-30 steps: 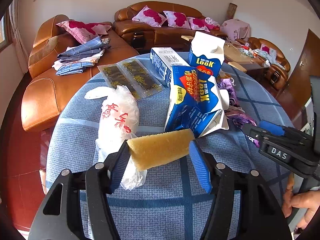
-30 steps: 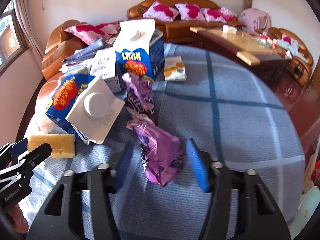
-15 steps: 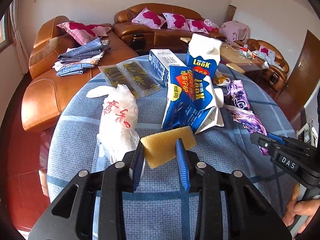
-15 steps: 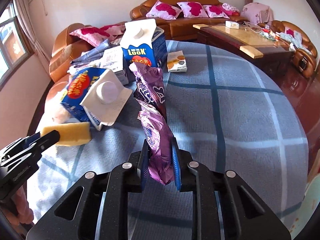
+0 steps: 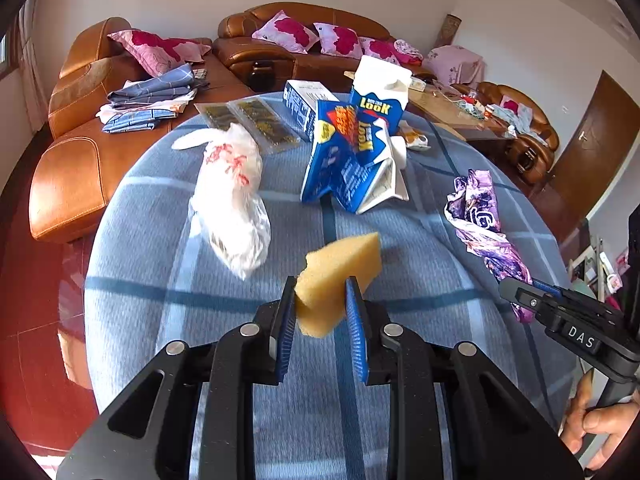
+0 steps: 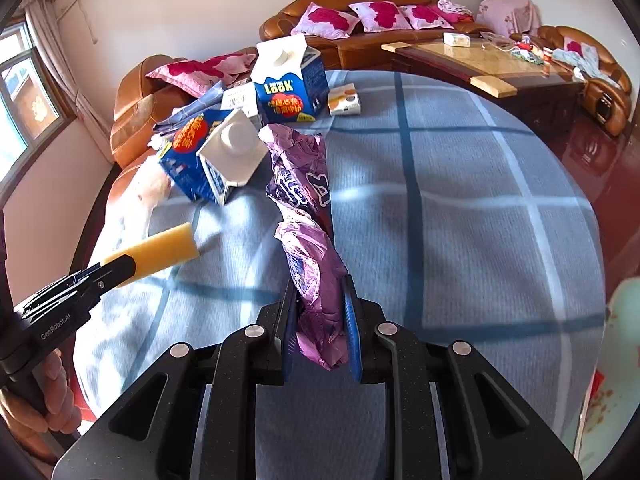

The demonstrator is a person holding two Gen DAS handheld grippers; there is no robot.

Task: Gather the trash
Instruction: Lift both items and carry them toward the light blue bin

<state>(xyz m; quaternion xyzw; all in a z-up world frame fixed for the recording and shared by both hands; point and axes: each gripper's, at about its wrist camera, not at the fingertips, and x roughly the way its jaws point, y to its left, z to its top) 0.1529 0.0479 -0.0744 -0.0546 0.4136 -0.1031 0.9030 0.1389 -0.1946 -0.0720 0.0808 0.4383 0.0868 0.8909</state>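
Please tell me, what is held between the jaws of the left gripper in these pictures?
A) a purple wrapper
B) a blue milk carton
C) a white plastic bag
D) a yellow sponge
D: the left gripper has its jaws closed on the yellow sponge, which sticks out above them; the purple wrapper is in the right gripper instead.

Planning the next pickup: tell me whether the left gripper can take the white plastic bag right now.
Probably not yet: the left gripper is shut on the yellow sponge. The white plastic bag lies unobstructed nearby.
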